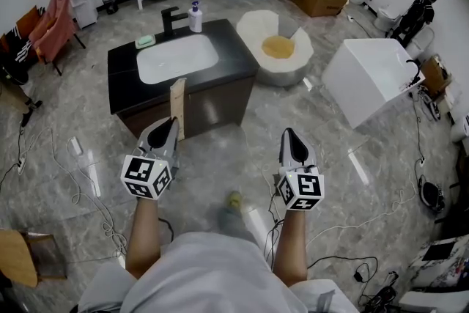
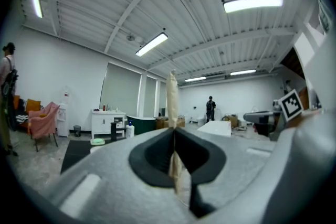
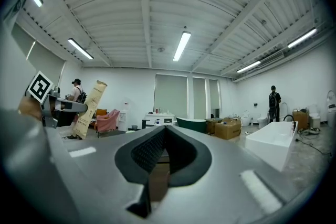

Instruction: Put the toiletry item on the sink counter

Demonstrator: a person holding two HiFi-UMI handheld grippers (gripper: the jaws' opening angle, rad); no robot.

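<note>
One toothbrush packet (image 1: 177,108) stands upright left of centre, pinched in the left gripper's (image 1: 170,124) closed jaws, overlapping the one sink counter's (image 1: 124,84) lower edge. The right gripper (image 1: 292,134) is closed and empty. The counter holds one pump bottle (image 1: 195,17) and one green soap dish (image 1: 145,41).

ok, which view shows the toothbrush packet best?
Right gripper view: the toothbrush packet is broadside, full length, print facing the camera. The left gripper view shows only its thin edge, pinched in the left hand-held gripper. The head view shows it small, standing up from that gripper in front of the sink counter.
</note>
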